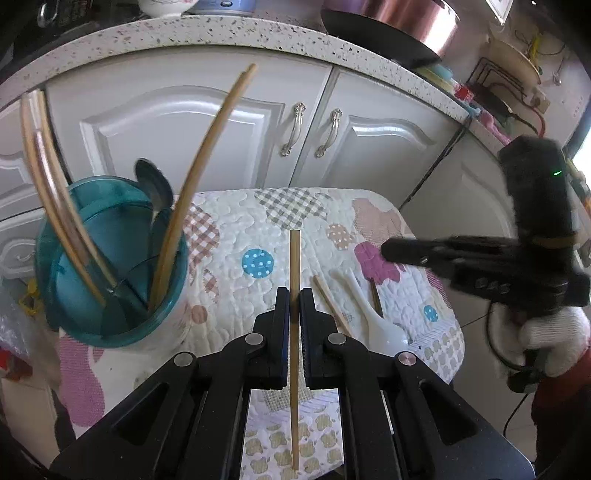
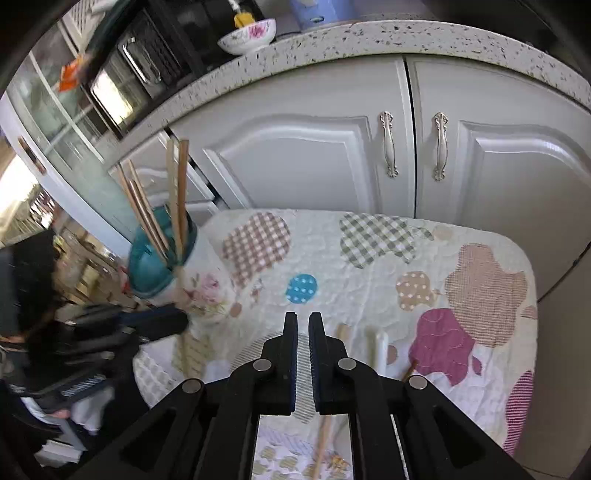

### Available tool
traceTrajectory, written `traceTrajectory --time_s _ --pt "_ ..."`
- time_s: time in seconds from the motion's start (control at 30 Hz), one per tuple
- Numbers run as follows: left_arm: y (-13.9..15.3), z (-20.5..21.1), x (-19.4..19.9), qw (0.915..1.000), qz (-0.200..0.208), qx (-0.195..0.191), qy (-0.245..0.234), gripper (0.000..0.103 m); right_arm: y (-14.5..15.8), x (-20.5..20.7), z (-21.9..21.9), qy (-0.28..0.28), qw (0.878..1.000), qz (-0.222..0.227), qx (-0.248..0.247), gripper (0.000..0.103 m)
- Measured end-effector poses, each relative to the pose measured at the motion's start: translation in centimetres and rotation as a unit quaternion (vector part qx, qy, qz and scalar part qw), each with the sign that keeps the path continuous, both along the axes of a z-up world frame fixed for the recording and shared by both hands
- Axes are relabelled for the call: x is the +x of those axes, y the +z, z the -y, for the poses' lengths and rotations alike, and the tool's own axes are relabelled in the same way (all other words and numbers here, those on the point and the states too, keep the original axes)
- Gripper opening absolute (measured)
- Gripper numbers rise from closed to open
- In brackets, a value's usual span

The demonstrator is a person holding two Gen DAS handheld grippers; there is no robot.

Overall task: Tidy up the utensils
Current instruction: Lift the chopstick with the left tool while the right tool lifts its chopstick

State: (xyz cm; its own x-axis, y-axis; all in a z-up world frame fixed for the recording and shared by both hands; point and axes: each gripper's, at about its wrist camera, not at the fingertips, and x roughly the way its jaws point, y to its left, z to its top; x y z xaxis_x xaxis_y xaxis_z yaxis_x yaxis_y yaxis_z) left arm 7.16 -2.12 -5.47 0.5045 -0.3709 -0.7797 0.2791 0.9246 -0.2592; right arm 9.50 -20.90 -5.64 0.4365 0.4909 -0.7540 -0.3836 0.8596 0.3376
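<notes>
My left gripper point(image 1: 294, 295) is shut on a wooden chopstick point(image 1: 294, 258) and holds it above the quilted cloth point(image 1: 236, 229), right of the utensil holder with a teal rim point(image 1: 110, 254). The holder has several chopsticks and a dark spoon point(image 1: 155, 184) in it. A loose chopstick point(image 1: 330, 306), a white ceramic spoon point(image 1: 373, 317) and a dark stick point(image 1: 376, 297) lie on the cloth to the right. My right gripper point(image 2: 303, 321) has its jaws nearly together with nothing between them, above the cloth point(image 2: 369, 280). It shows as a black body point(image 1: 461, 258) in the left wrist view. The holder point(image 2: 159, 266) stands at its left.
White cabinet doors with metal handles point(image 1: 295, 129) stand close behind the table under a speckled counter point(image 1: 258, 33). A copper pot point(image 1: 399, 22) and a bowl point(image 2: 247, 37) sit on the counter. The table edge drops off at the right. The left gripper point(image 2: 140, 325) shows blurred in the right wrist view.
</notes>
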Motion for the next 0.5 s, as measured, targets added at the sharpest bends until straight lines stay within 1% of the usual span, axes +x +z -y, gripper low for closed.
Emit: traceTrajectory --time_s 0.07,0.1,0.13,0.23,0.27,0.33,0.37,0.4,0.43,0.5 --pt "0.5 -0.5 -0.7 1.0000 0.003 -0.004 0.005 0.004 -1.5 0.5 -0.8 -0.002 1.000 -0.020 -0.023 0.009" --pt "0.7 -0.6 -1.0 1.0000 0.004 -0.006 0.005 0.004 -2.4 0.8 -1.2 -0.002 0.999 -0.026 -0.039 0.021" --pt "0.9 -0.7 -1.1 0.9999 0.006 -0.007 0.005 0.004 -3.5 1.1 -1.8 -0.001 0.998 -0.035 -0.056 0.030" --pt "1.3 -1.0 -1.5 0.9999 0.012 -0.003 0.007 0.004 -7.1 2.1 -3.5 0.003 0.993 -0.066 -0.096 0.029" --pt "1.4 -1.1 -1.6 0.9999 0.013 -0.003 0.009 0.004 -8.5 2.7 -4.1 -0.002 0.990 -0.073 -0.122 0.026" --pt "1.7 -1.5 -1.8 0.9998 0.016 -0.002 0.014 0.004 -10.3 3.5 -4.5 -0.011 0.986 -0.085 -0.143 0.012" --pt "1.8 -1.7 -1.9 0.9997 0.018 0.000 0.015 0.004 -10.8 3.8 -4.5 -0.015 0.986 -0.087 -0.142 0.010" --pt "1.9 -1.8 -1.9 0.9997 0.020 0.001 0.017 0.004 -10.7 3.7 -4.5 -0.018 0.987 -0.079 -0.139 0.006" --pt "1.9 -1.9 -2.0 0.9996 0.021 0.003 0.018 0.004 -10.5 3.7 -4.4 -0.019 0.987 -0.081 -0.137 0.006" --pt "1.9 -2.0 -2.0 0.9996 0.021 0.005 0.020 0.004 -9.5 3.3 -3.8 -0.018 0.991 -0.079 -0.109 0.005"
